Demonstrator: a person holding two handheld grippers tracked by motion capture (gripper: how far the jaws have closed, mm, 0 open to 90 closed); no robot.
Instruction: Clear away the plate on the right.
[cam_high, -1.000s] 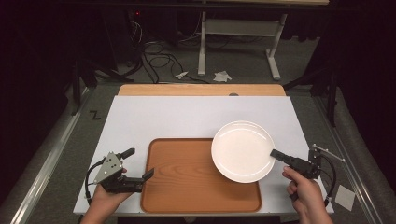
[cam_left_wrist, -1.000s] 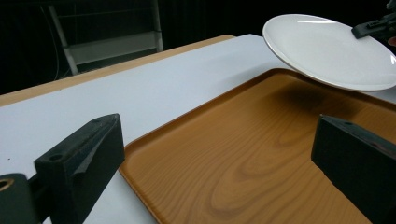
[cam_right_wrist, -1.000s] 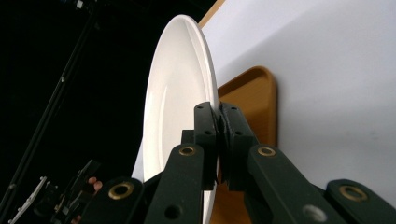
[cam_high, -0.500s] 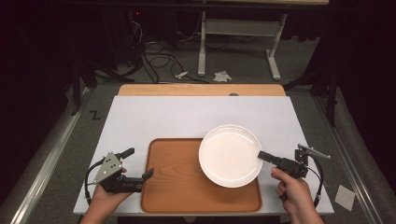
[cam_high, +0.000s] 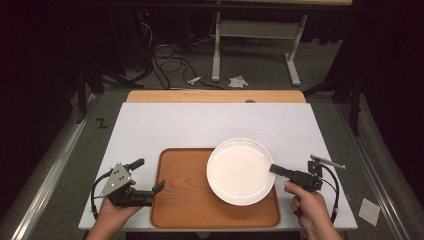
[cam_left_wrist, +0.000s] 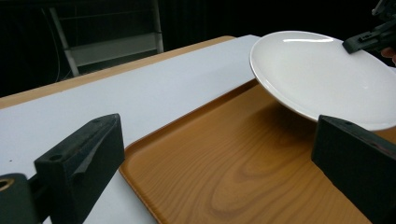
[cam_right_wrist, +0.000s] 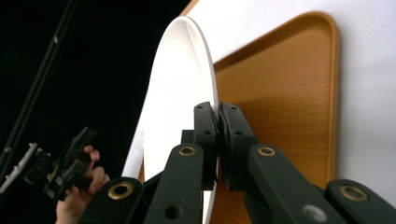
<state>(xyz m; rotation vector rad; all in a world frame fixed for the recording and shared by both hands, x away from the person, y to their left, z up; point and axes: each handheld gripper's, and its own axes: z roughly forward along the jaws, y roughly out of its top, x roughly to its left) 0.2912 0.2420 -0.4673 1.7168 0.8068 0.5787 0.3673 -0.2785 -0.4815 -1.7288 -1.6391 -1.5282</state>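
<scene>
Plate shifted left, tilted over tray

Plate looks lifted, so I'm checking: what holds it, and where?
The right tongs hold the white plate by its rim; the left tongs hold nothing.

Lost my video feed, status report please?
Right tool shut on the white plate rim, plate held above the wooden tray. Left tool open, idle at tray's left edge. Nothing in the way.

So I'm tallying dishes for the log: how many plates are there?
1. The white plate is held by its rim in the right tool, raised and tilted above the right half of the wooden tray. Nothing suggests another plate hidden.
</scene>
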